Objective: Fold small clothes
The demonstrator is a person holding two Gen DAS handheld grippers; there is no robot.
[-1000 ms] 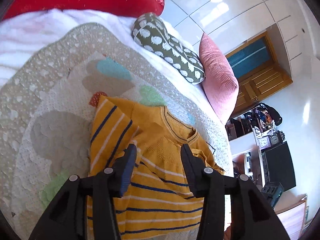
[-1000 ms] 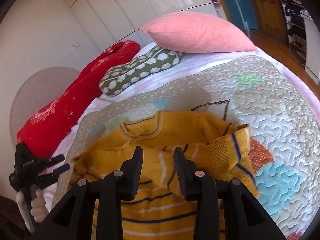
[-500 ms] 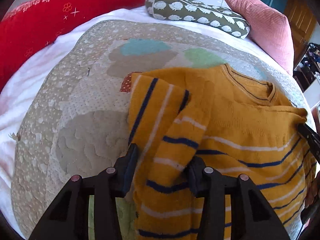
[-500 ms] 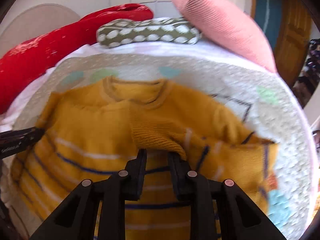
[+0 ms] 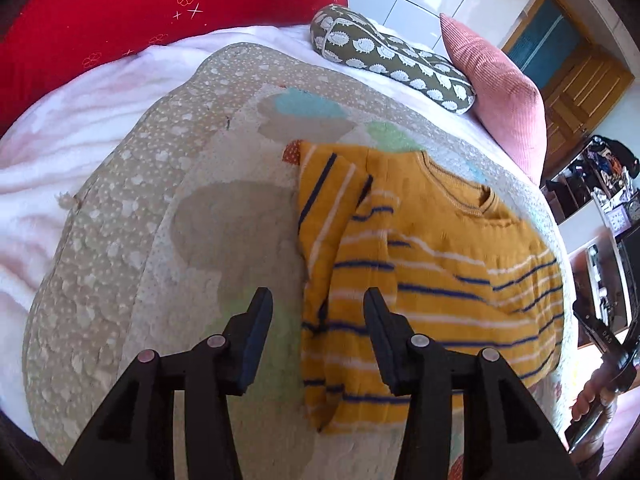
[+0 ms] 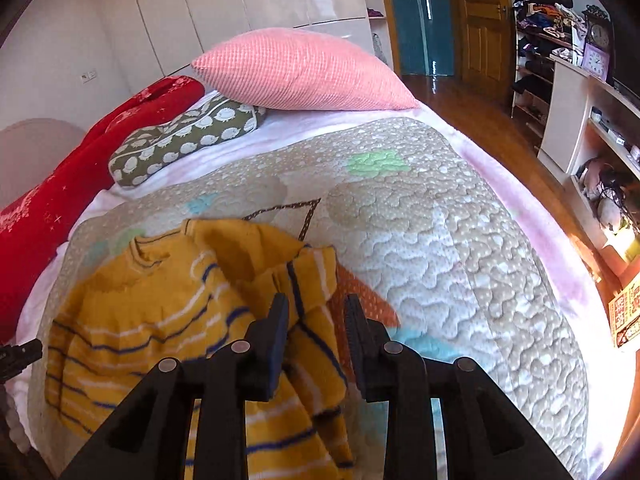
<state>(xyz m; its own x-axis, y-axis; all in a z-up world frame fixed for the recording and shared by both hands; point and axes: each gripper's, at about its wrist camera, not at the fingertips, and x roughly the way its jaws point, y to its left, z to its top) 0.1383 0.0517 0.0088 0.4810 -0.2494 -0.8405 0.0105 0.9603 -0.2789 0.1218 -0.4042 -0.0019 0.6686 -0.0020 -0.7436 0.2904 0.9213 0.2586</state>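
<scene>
A small mustard-yellow sweater (image 5: pixel 424 280) with navy and white stripes lies on the quilted mat (image 5: pixel 160 240) that covers the bed, its neckline toward the far pillows and both sleeves laid inward over the chest. The left gripper (image 5: pixel 318 334) hangs above the sweater's left edge with its jaws spread wide and nothing between them; its own arms cover the near hem, so the bottom of the garment is hard to make out. The right gripper (image 6: pixel 316 330) is likewise spread, held over the folded right sleeve, and whether a fingertip brushes the knit cannot be told, since the cloth there is blurred. In the left wrist view the right gripper is cut off at the right border, only a black edge and part of a hand showing. Far off lie a pink pillow (image 6: pixel 304 70), a green sheep-print cushion (image 6: pixel 184 140) and a red blanket (image 5: pixel 152 16), partly cropped by the lens rim
</scene>
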